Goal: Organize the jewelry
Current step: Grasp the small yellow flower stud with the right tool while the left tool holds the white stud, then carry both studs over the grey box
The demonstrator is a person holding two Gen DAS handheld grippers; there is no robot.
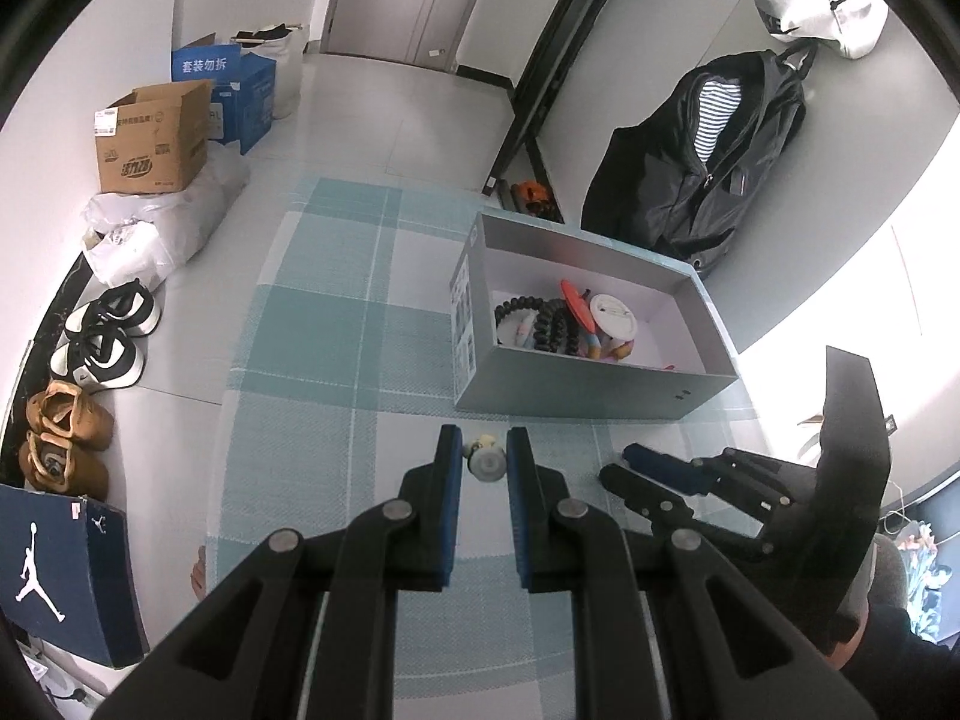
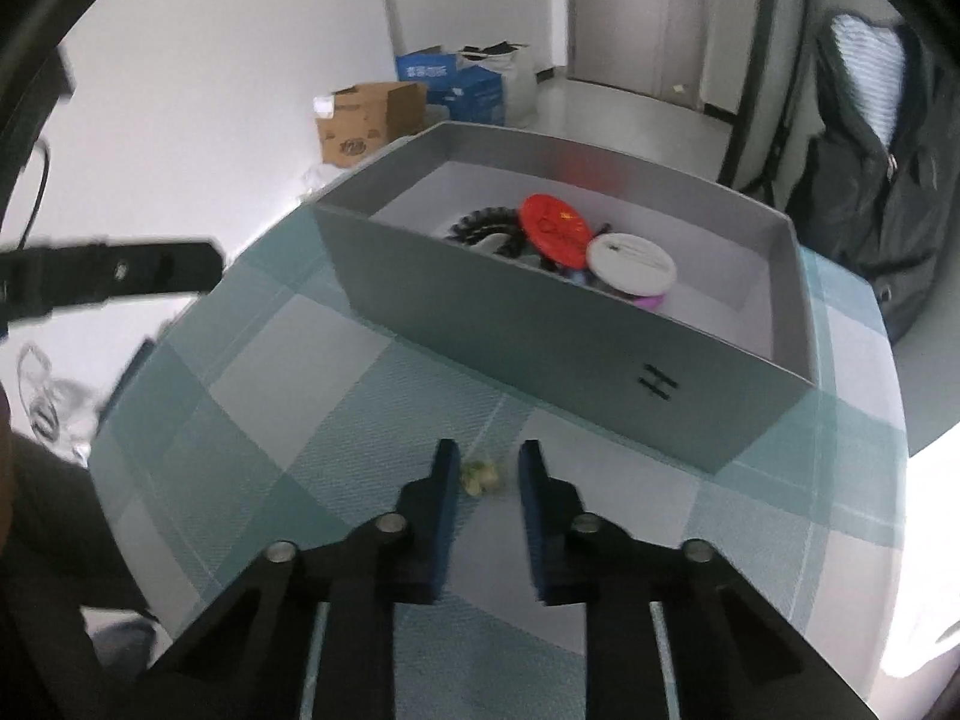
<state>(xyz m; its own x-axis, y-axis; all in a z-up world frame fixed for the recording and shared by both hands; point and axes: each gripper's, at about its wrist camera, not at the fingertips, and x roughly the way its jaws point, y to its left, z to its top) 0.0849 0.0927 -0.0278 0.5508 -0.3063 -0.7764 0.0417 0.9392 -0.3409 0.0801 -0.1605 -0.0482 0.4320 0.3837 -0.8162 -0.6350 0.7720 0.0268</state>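
Note:
A grey box (image 1: pixel 591 387) stands on a teal checked cloth (image 1: pixel 312 330) and holds black bead bracelets (image 1: pixel 540 315), a red disc (image 1: pixel 573 300) and a white round case (image 1: pixel 612 313). My left gripper (image 1: pixel 485 450) is closed around a small pale trinket (image 1: pixel 486 459) just in front of the box. My right gripper (image 2: pixel 483 468) is open over a small yellowish trinket (image 2: pixel 480 475) on the cloth; the box (image 2: pixel 540 330) is just beyond it. The right gripper also shows in the left wrist view (image 1: pixel 624 465).
Shoes (image 1: pixel 102 330), cardboard boxes (image 1: pixel 153 138) and a blue shoebox (image 1: pixel 54 576) line the floor at the left. A dark jacket (image 1: pixel 702 162) hangs at the right behind the table. My left gripper's arm (image 2: pixel 108 276) reaches in at the left.

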